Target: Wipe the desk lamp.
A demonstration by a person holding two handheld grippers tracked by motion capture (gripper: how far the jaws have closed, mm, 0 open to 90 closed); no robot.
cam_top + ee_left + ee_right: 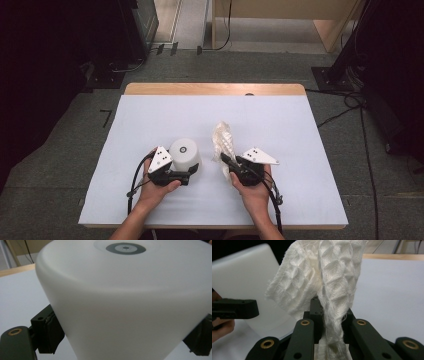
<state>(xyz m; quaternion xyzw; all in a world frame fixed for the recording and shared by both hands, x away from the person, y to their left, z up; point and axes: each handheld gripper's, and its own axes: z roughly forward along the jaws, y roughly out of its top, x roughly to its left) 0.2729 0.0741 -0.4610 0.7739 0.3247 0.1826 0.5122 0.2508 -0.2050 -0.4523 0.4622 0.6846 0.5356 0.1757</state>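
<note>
Cup and cloth in hand, lower centre of frame.
My left gripper (192, 173) fingers (50, 332) clamp the white cup (184, 154); right gripper (224, 160) pinches the waffle cloth (223, 139) tight. Steady cup while wiping.

Even, soft overhead light falls on the pale white table covering (300, 150), which is bright against a dark, murky room at both side edges of the high view, with only faint shadows under the hands. In the left gripper view, the white, frosted, cone-shaped plastic shade (130, 302) is so close that it looks soft and slightly washed out. The right gripper view shows the white waffle-weave cloth (332, 285) fairly sharp, the background blurred.
</note>
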